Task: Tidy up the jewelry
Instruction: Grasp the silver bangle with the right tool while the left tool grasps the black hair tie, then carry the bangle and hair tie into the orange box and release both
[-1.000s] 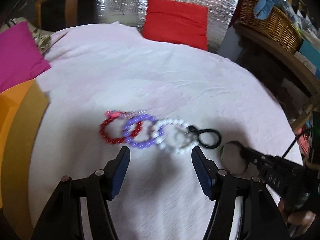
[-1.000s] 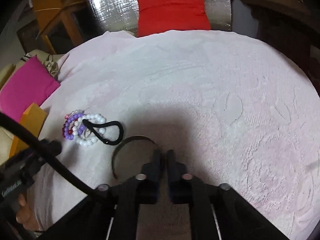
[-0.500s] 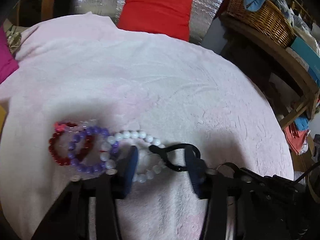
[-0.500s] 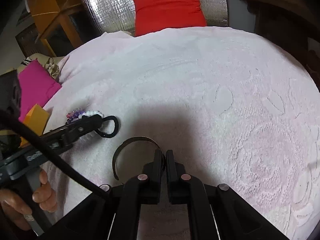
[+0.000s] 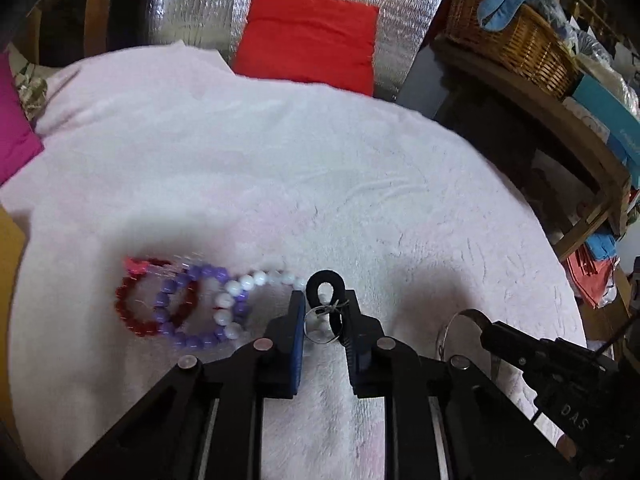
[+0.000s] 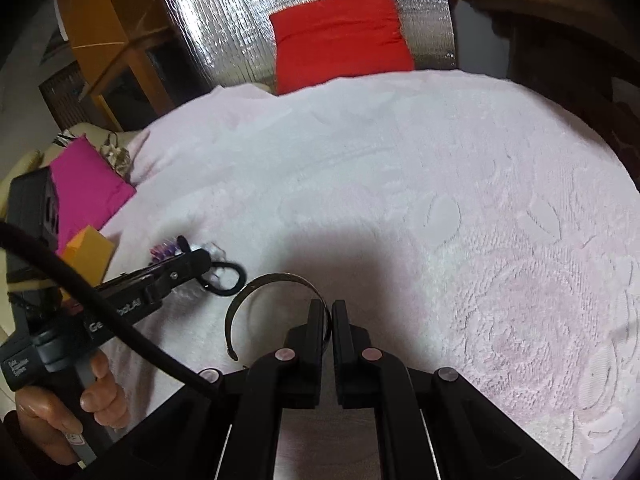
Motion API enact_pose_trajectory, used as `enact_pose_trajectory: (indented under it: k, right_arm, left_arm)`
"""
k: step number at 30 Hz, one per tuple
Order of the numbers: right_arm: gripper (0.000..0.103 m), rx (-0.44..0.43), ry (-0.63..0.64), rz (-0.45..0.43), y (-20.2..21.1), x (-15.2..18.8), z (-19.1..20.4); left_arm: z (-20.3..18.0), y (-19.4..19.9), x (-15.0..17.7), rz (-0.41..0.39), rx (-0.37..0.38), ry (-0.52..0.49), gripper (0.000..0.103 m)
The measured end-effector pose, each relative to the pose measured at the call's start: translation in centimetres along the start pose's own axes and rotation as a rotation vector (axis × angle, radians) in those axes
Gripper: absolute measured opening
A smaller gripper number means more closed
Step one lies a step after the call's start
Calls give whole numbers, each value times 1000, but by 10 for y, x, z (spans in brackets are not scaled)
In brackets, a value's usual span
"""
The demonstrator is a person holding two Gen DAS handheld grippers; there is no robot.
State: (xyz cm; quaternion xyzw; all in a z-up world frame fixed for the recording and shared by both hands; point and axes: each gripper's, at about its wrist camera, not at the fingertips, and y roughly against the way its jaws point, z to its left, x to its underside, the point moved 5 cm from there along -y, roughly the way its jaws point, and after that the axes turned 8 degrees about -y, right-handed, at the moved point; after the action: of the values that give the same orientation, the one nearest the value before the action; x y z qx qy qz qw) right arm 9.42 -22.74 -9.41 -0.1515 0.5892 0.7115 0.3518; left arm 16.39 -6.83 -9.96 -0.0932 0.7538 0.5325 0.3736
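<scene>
Black loop [image 5: 325,285] between closing left hand-held gripper [image 5: 323,320]; right [image 6: 331,316] apparently pinches bangle [image 6: 256,286].

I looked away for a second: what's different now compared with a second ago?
The left gripper moved in over the black loop and thin wire ring; its jaws are closing around them. The right gripper stayed shut on the metal cuff bangle. The beaded bracelets stayed put.

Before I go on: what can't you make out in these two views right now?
- Left wrist view: part of the white bead bracelet sits behind the left tool, closing around the black loop; contact unclear.
- Right wrist view: the bracelets are blurred, hidden by the left tool.
- Metal cuff: its gripped end is hidden inside the shut right tool.
</scene>
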Motion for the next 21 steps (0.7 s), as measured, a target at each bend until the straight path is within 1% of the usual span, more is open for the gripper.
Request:
enact_pose_trajectory:
  k: [6, 10, 16, 18, 21]
  right_arm:
    - [5, -31, 15, -30, 7, 0, 19]
    - [5, -58, 15, -34, 7, 3, 36]
    - [5, -112, 44, -36, 4, 13, 70]
    - [5, -126, 59, -34, 2, 17, 82]
    - [5, -148, 87, -28, 1, 25, 101]
  left_arm:
    - [20, 42, -2, -71, -12, 18, 19]
    - [42, 72, 6, -106, 8, 51, 19]
    - [80, 108, 18, -149, -37, 121, 19]
    - [92, 121, 25, -165, -65, 149, 19]
    - [110, 143, 35, -187, -124, 193, 19]
